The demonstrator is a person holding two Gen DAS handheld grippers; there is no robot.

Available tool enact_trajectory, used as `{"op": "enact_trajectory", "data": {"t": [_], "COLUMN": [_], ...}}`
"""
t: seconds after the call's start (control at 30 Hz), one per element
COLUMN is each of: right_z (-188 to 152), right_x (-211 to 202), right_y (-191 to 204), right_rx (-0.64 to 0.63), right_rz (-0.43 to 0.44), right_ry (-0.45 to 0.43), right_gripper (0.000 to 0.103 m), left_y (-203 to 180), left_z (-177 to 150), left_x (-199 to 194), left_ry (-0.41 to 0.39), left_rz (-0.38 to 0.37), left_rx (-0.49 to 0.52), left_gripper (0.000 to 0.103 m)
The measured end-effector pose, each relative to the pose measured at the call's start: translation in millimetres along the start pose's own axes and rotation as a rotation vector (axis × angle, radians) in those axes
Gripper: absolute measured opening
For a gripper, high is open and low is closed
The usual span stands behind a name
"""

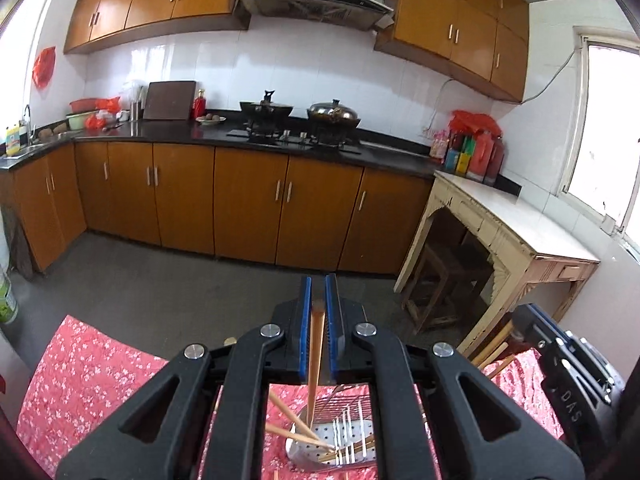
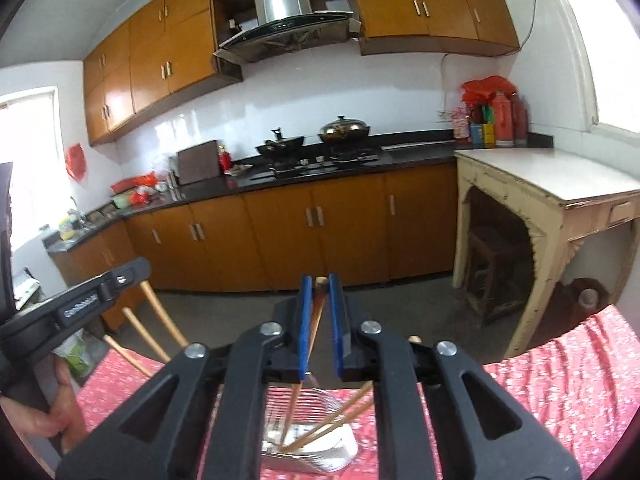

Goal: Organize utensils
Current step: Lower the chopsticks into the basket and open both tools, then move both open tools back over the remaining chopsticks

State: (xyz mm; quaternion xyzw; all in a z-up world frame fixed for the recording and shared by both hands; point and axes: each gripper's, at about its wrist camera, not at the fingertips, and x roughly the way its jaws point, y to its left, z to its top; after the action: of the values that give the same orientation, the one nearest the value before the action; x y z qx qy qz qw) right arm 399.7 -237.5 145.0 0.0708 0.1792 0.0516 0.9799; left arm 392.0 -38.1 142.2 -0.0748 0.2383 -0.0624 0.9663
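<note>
A chopstick (image 1: 316, 344) is clamped between the blue pads of the left claw (image 1: 319, 292), its tip lowered into the metal utensil holder (image 1: 332, 444) on the red-clothed bench (image 1: 92, 376). In the right claw (image 2: 320, 292), jaws slightly parted, another chopstick (image 2: 316, 312) leans loosely into the same holder.

Smooth wooden chopsticks (image 1: 316, 356), shiny perforated metal holder (image 1: 304, 454), matt floral cloth (image 1: 92, 384).
</note>
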Motion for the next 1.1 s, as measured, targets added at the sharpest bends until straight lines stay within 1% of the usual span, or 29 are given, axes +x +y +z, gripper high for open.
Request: {"op": "enact_trajectory", "data": {"t": [0.07, 0.13, 0.2, 0.27, 0.33, 0.43, 0.5, 0.53, 0.57, 0.63, 0.77, 0.8, 0.87, 0.93, 1.07, 1.1], "right_z": [-0.7, -1.1, -1.8, -3.2, -6.7, -14.6, -23.3, -31.3, -37.4, -53.4, -97.5, -104.5, -131.1, -155.4, -206.4, -220.2], "right_x": [-3.4, -7.1, -12.2, -16.9, -23.6, -36.9, -48.1, -56.7, -63.4, -76.9, -104.3, -108.3, -121.4, -131.1, -149.5, -153.1], "right_y": [-0.7, 0.4, 1.8, 1.2, -0.3, -3.6, -5.8, -6.8, -7.5, -9.2, -15.4, -16.6, -21.8, -24.6, -26.1, -26.8], "right_rx": [-0.019, -0.039, -0.054, -0.057, -0.057, -0.057, -0.061, -0.068, -0.071, -0.079, -0.080, -0.077, -0.065, -0.056, -0.057, -0.047], "right_rz": [-0.026, -0.044, -0.054, -0.057, -0.060, -0.063, -0.068, -0.074, -0.078, -0.078, -0.080, -0.079, -0.084, -0.087, -0.104, -0.100], "right_ry": [-0.016, -0.032, -0.041, -0.043, -0.044, -0.038, -0.034, -0.030, -0.027, -0.012, 0.036, 0.045, 0.080, 0.113, 0.170, 0.190], "right_gripper": [0.033, 0.035, 0.037, 0.037, 0.037, 0.040, 0.043, 0.044, 0.045, 0.048, 0.049, 0.049, 0.049, 0.049, 0.049, 0.048], "left_y": [0.7, 0.6, 1.7, 3.4, 3.4, 7.2, 11.3, 13.1, 15.5, 20.4, 28.9, 31.6, 37.0, 43.8, 56.3, 57.9], "left_z": [1.6, 3.1, 4.6, 4.6, 3.7, -3.6, -12.5, -17.8, -25.2, -39.7, -74.0, -87.3, -109.2, -133.5, -188.5, -197.3], "left_x": [-3.9, -8.5, -15.8, -25.0, -32.4, -50.6, -65.2, -71.5, -80.3, -94.9, -119.0, -125.7, -134.9, -143.3, -153.1, -153.6], "left_ry": [-0.003, -0.012, -0.023, -0.037, -0.051, -0.059, -0.063, -0.066, -0.069, -0.072, -0.056, -0.050, -0.036, -0.022, 0.017, 0.032], "left_rz": [0.003, 0.009, 0.018, 0.031, 0.043, 0.051, 0.049, 0.056, 0.058, 0.050, 0.038, 0.042, 0.046, 0.045, 0.070, 0.076], "left_rx": [0.004, 0.006, 0.011, 0.018, 0.031, 0.047, 0.053, 0.059, 0.064, 0.069, 0.081, 0.090, 0.093, 0.089, 0.103, 0.109], "left_gripper": [0.008, 0.009, 0.015, 0.030, 0.034, 0.036, 0.041, 0.046, 0.050, 0.055, 0.062, 0.063, 0.069, 0.073, 0.074, 0.075]}}
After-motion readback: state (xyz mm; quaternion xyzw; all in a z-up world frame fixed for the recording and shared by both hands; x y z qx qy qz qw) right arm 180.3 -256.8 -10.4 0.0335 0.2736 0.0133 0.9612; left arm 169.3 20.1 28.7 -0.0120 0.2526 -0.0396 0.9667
